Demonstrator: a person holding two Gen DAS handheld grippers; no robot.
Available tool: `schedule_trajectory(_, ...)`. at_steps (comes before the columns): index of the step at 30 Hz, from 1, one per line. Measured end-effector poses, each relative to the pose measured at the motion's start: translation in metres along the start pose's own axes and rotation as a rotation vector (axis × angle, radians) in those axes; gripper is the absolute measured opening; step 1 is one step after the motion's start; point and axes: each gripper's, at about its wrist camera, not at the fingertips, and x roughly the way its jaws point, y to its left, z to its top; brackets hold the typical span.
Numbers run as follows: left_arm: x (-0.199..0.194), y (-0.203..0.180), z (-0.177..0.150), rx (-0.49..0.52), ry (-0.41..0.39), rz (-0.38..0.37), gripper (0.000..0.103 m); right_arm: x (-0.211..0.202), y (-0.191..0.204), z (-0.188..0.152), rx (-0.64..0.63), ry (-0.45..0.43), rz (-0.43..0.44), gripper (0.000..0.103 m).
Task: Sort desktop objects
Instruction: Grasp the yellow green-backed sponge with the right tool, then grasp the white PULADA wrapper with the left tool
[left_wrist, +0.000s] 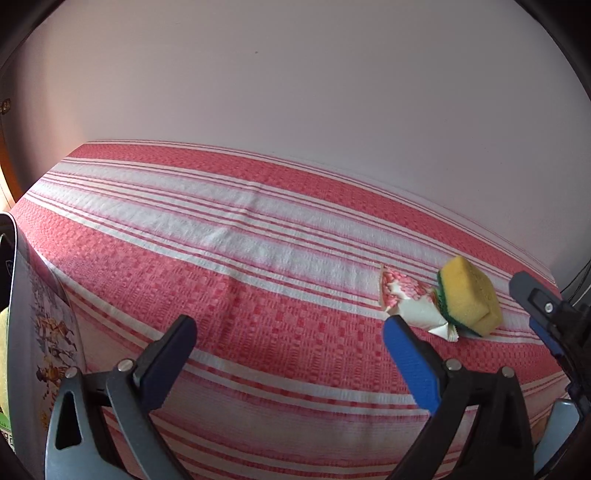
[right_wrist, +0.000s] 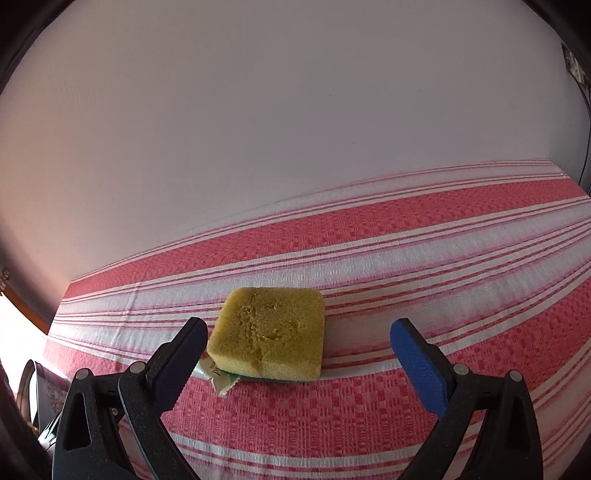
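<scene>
From the left wrist view, the left claw (left_wrist: 290, 332) hangs spread wide over the table's red-and-white striped woven cloth (left_wrist: 258, 266), pinching nothing. Off to its right lies a yellow foam sponge with a green scouring layer (left_wrist: 471, 295), tilted and resting partly on a crumpled white paper wrapper with a pink-speckled print (left_wrist: 406, 299). The wrapper's near edge sits just beside the left claw's blue fingertip (left_wrist: 397, 328). The right claw (left_wrist: 535, 299) shows at the far right edge, close to the sponge. A printed box or bag with a pale illustrated side (left_wrist: 44, 325) stands at the left edge.

From the right wrist view, the right claw (right_wrist: 299, 336) is also spread open and empty, low above the cloth (right_wrist: 406, 266). The sponge (right_wrist: 267, 332) lies flat-side up between its fingers, nearer the left one, with the wrapper (right_wrist: 212, 374) poking out from under its near left corner.
</scene>
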Motion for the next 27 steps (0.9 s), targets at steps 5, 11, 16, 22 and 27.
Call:
schedule_trajectory(5, -0.001, 0.005, 0.002, -0.009, -0.001, 0.021, 0.102, 0.024, 0.008, -0.003, -0.019, 0.036, -0.011, 0.102)
schedule_trajectory(11, 0.005, 0.000, 0.001, 0.011, 0.009, 0.028, 0.102, 0.022, 0.014, -0.011, -0.065, 0.053, 0.012, 0.073)
schedule_trajectory(16, 0.004, -0.004, -0.001, 0.028, 0.008, 0.034, 0.102, 0.010, 0.003, -0.017, -0.075, 0.052, 0.028, 0.069)
schedule_trajectory(22, 0.001, -0.008, -0.001, 0.061, -0.011, -0.003, 0.102, -0.048, -0.036, -0.014, 0.056, -0.090, 0.067, 0.069)
schedule_trajectory(27, -0.004, -0.021, -0.003, 0.105, -0.022, -0.066, 0.102, -0.073, -0.057, -0.018, 0.087, -0.174, -0.031, 0.069)
